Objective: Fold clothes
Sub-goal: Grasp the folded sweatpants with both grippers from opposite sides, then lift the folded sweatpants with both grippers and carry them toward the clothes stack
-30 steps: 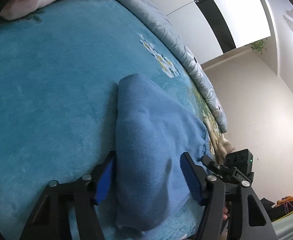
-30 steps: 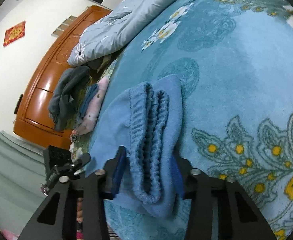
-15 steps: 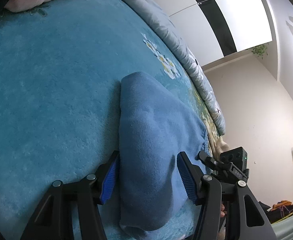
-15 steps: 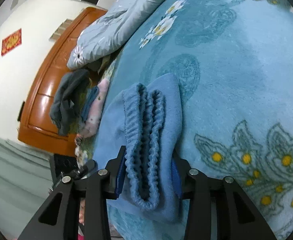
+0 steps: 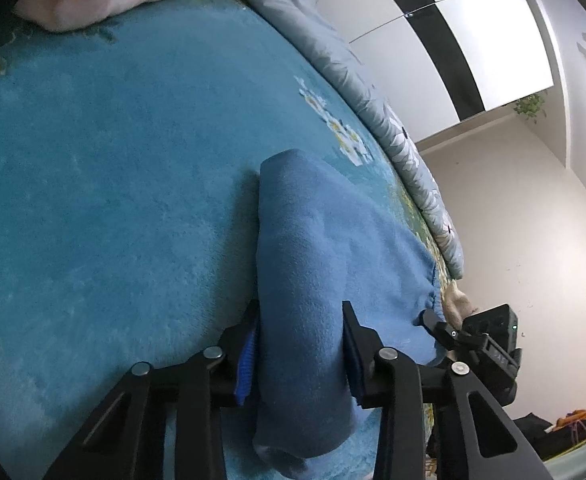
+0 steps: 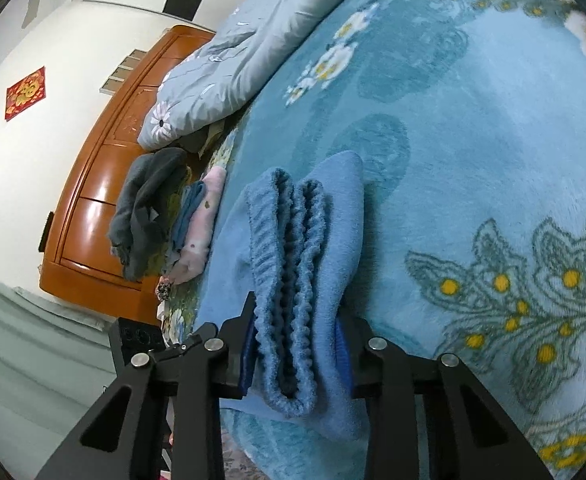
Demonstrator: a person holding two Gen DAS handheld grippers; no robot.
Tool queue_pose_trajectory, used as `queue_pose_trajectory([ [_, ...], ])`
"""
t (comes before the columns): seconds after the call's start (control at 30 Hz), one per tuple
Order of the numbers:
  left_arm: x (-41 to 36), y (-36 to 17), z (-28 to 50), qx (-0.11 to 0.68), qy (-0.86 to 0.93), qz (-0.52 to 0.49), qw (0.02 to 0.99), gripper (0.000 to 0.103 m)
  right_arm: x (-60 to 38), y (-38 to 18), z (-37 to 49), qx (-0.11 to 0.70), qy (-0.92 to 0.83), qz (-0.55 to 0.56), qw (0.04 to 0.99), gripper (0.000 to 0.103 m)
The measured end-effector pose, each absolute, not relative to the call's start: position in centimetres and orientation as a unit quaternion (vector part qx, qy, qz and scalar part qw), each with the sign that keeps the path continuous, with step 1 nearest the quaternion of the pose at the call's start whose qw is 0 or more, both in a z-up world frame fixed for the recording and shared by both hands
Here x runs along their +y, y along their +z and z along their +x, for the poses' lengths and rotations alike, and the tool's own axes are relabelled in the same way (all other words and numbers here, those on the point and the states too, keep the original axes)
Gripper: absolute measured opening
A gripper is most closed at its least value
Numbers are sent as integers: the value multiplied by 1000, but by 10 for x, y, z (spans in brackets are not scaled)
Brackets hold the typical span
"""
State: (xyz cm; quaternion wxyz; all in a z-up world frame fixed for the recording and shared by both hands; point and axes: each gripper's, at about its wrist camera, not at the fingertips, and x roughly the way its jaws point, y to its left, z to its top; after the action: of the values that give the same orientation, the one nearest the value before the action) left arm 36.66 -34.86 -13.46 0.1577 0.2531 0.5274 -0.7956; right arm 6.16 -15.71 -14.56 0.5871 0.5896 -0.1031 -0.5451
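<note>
Gripping one end of the blue fleece garment (image 5: 317, 288), our left claw (image 5: 299, 344) has both blue pads pressed into a thick fold of the cloth. Our right claw (image 6: 297, 354) is clamped on the other end — the ribbed waistband (image 6: 289, 276), bunched into several layers between its pads. The garment lies on the bed, spread over a teal blanket (image 6: 473, 152) patterned with white flowers and yellow-dotted scrolls. From the left wrist view, the fold runs away from the claw toward a white flower print (image 5: 345, 132), and the other claw's black camera (image 5: 493, 336) shows just past the garment's right edge. A grey quilt (image 6: 253, 56) is heaped along the far side of the bed. Near the wooden headboard (image 6: 105, 184) sit other clothes — a dark grey one (image 6: 145, 204), a blue one and a pink one (image 6: 201, 228), stacked side by side.
</note>
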Motion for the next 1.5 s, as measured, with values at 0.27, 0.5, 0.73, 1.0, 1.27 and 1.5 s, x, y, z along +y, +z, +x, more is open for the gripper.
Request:
queue_pose_trajectory([
  [0.27, -354, -112, 383, 501, -816, 248, 146, 34, -170, -124, 79, -72, -559, 580, 589, 33],
  [0.5, -379, -55, 393, 444, -849, 241, 154, 34, -199, -74, 100, -83, -554, 537, 630, 33],
  [0.73, -418, 33, 415, 382, -891, 187, 156, 34, -247, 4, 118, -74, -546, 487, 678, 33],
  [1.0, -482, 122, 465, 291, -920, 152, 213, 34, -340, 88, 164, -56, -523, 431, 733, 33],
  [1.27, -564, 145, 526, 280, -909, 140, 276, 34, -459, 97, 226, -41, -482, 447, 753, 33],
  [1.5, -624, 147, 560, 281, -896, 149, 309, 34, -527, 92, 263, -25, -487, 454, 745, 33],
])
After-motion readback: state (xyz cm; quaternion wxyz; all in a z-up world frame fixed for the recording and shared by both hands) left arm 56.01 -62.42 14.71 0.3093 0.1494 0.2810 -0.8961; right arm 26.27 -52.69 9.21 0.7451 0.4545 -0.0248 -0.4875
